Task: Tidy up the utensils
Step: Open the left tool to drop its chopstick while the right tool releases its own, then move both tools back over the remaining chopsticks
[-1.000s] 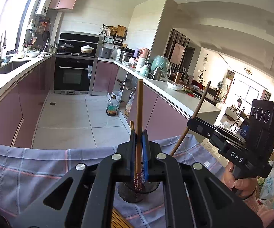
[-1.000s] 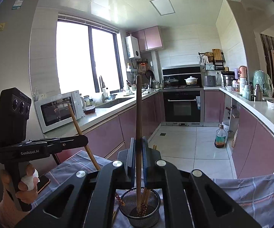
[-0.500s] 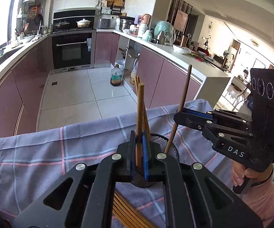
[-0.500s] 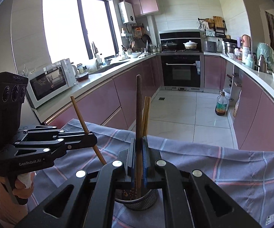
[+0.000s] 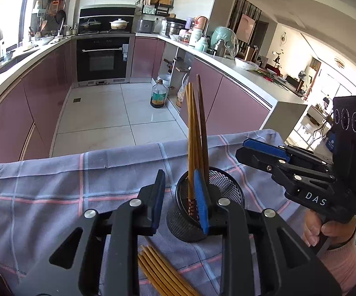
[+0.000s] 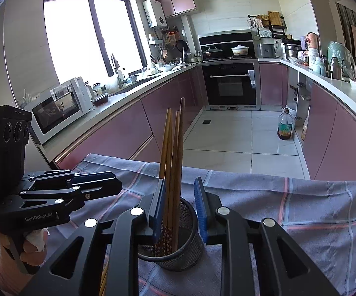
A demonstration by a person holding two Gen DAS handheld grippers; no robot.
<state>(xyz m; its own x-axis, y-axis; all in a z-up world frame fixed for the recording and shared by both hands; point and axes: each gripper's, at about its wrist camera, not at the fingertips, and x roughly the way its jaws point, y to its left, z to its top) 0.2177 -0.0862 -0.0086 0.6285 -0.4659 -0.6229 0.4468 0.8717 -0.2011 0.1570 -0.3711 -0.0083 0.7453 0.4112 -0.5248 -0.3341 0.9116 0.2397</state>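
A black mesh cup (image 5: 227, 187) stands on a checked grey-blue cloth (image 5: 54, 185). Several wooden chopsticks (image 5: 194, 128) stand upright in it; they also show in the right wrist view (image 6: 171, 162) inside the cup (image 6: 190, 246). My left gripper (image 5: 180, 199) is open and empty, its right pad in front of the cup. My right gripper (image 6: 179, 209) is open and empty, its pads on either side of the standing chopsticks. More loose chopsticks (image 5: 163, 273) lie on the cloth under my left gripper. Each gripper shows in the other's view, the right one (image 5: 264, 150) and the left one (image 6: 99, 187).
The cloth covers a table whose far edge faces the kitchen floor (image 5: 99, 113). Purple cabinets and worktops run along both sides (image 6: 133, 123). An oil bottle (image 5: 157, 96) stands on the floor. A microwave (image 6: 59, 108) sits on the left worktop.
Both grippers have opened and let go of their chopsticks, which now stand in the mesh cup. Both views have tilted down toward the cloth.
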